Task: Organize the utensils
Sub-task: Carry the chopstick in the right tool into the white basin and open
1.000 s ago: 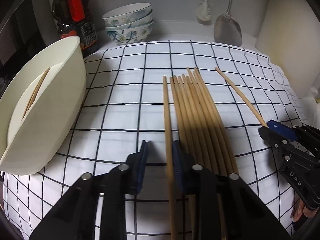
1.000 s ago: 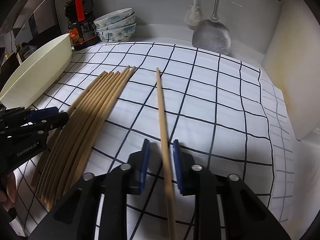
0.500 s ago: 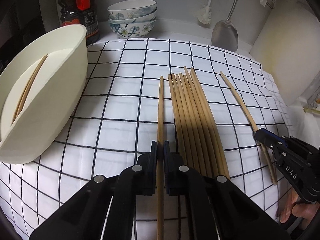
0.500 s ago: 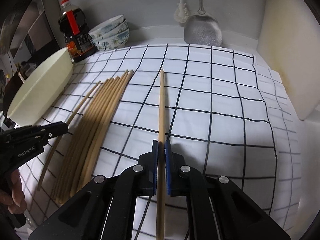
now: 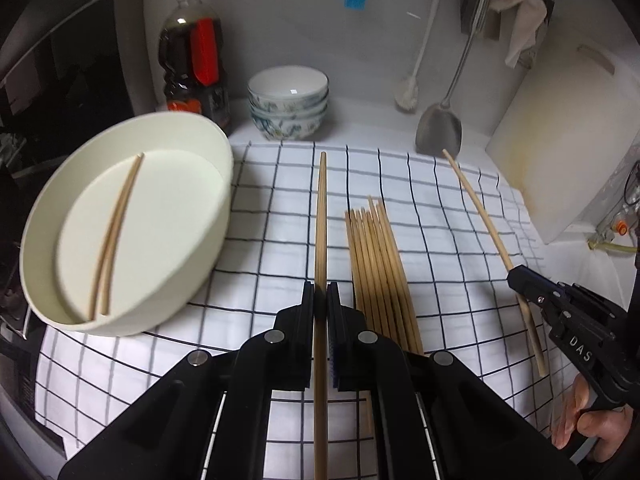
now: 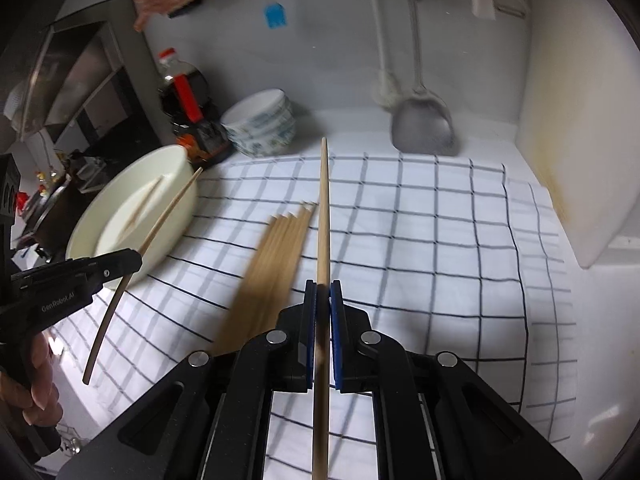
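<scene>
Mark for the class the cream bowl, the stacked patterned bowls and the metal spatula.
cream bowl point(image 5: 224, 184): left wrist view, its side wall.
stacked patterned bowls point(image 5: 288, 128): left wrist view, lower bowl's painted outside.
metal spatula point(image 5: 439, 130): left wrist view, blade.

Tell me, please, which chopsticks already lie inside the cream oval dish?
The pair of chopsticks lying together in the cream dish. The others are bundled on the checked cloth, or clamped singly in the left gripper and right gripper.

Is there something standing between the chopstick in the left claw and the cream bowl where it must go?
Nothing visible. Only bare checked cloth lies between the held chopstick and the cream bowl; the chopstick bundle is on the other side.
</scene>
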